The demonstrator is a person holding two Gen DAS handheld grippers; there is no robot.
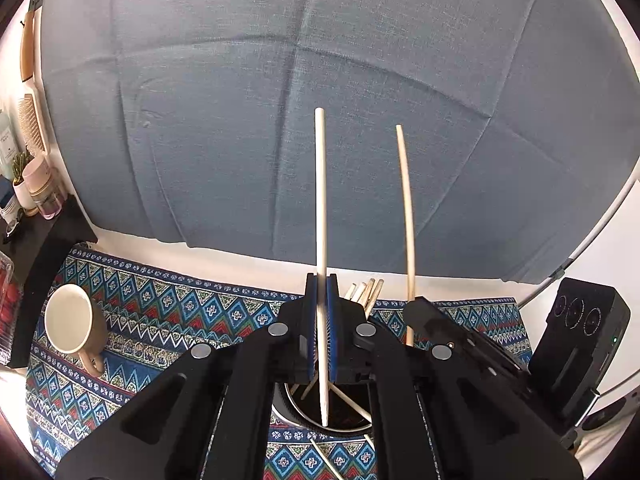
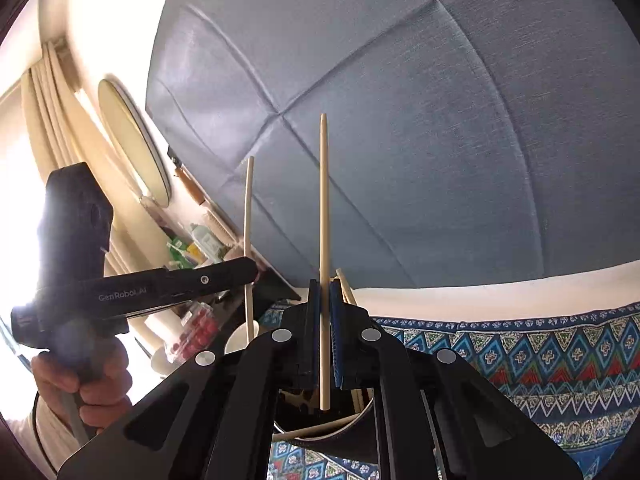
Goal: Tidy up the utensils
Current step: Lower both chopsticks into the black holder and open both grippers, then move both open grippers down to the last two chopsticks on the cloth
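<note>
Directly below each gripper, a round metal holder (image 1: 362, 426) is seen on the patterned cloth (image 1: 168, 308), with several chopsticks (image 1: 366, 290) already standing in it. One chopstick (image 1: 321, 216) is clamped between the closed pads of the left gripper (image 1: 321, 316), its long axis upright, lower tip over the holder's mouth. A second chopstick (image 2: 324, 256) is clamped likewise by the right gripper (image 2: 325, 320). Both are judged equally near the holder.

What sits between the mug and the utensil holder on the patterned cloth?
Nothing: in the left wrist view the patterned cloth lies bare between the mug and the utensil holder.
</note>
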